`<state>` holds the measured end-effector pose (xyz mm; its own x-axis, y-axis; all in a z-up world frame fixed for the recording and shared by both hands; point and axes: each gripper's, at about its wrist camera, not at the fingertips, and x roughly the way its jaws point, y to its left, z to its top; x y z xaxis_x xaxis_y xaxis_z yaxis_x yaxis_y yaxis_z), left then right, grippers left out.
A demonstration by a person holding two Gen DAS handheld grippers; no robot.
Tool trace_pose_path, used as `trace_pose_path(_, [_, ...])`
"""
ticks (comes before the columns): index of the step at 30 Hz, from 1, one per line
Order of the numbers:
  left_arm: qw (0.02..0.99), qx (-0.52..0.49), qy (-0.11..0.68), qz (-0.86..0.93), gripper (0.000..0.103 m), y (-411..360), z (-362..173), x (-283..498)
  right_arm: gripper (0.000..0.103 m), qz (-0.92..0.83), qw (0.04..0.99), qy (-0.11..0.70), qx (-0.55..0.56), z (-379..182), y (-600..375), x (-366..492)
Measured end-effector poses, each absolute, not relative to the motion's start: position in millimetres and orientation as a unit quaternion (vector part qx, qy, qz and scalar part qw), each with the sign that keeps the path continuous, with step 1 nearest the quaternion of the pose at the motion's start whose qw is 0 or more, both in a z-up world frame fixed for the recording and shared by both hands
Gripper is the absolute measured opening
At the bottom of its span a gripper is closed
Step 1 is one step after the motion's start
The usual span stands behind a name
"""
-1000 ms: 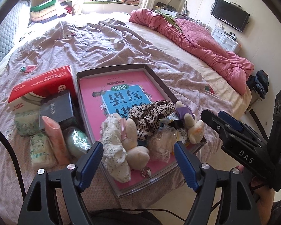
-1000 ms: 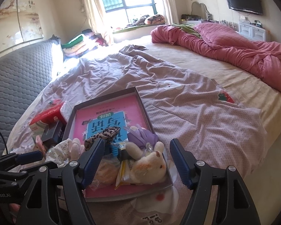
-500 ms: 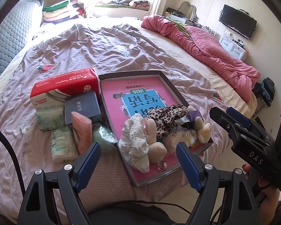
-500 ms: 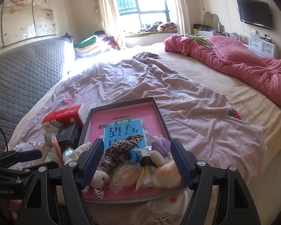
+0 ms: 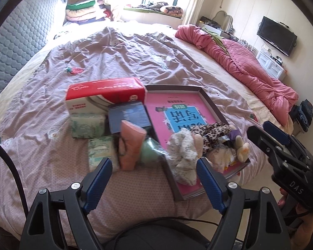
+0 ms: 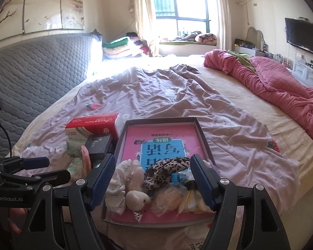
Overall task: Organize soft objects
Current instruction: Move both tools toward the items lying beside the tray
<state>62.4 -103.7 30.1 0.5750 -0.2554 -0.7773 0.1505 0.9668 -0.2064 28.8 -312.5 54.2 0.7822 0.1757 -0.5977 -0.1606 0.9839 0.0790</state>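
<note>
A shallow dark box (image 5: 207,101) with a pink book as its floor lies on the bed. Soft things are piled at its near end: a white floral scrunchie (image 5: 183,156), a leopard scrunchie (image 5: 210,132), a pale plush bunny (image 6: 135,189) and small wrapped bags (image 6: 169,198). Left of the box lie a red tissue box (image 5: 106,91), a dark box (image 5: 128,116), tissue packs (image 5: 86,125) and a pink tube (image 5: 131,145). My left gripper (image 5: 153,163) hangs open and empty before the tube and scrunchie. My right gripper (image 6: 153,159) is open and empty over the pile.
A crumpled lilac sheet (image 6: 156,87) covers the bed, whose near edge lies just below the box. A pink quilt (image 5: 250,62) runs along the right side. A grey padded headboard (image 6: 31,66) is at left, folded blankets (image 6: 123,45) by the window, a TV (image 6: 302,35) at right.
Both grippers have drawn back and risen from the box, so the pile looks smaller. The left view has swung leftward toward the tissue box and packs. Nothing was taken hold of.
</note>
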Motion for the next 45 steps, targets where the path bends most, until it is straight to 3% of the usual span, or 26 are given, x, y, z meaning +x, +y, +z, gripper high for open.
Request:
trace_pose_path(18, [0.881, -0.133, 0.453, -0.017, 0.082, 15.2, 5.5, 66.7, 0.075, 0.151, 0.93, 0.327, -0.069, 48.0, -238.7, 24.6])
trace_pose_path(41, [0.863, -0.173, 0.473, -0.033, 0.086, 31.6, -59.2, 143.4, 0.075, 0.197, 0.899, 0.381, -0.089, -6.5, -160.1, 69.1])
trace_pose_path(45, [0.853, -0.218, 0.472, -0.038, 0.086, 52.2, -69.9, 160.5, 0.075, 0.194, 0.897, 0.388, -0.089, -13.4, -159.9, 77.2])
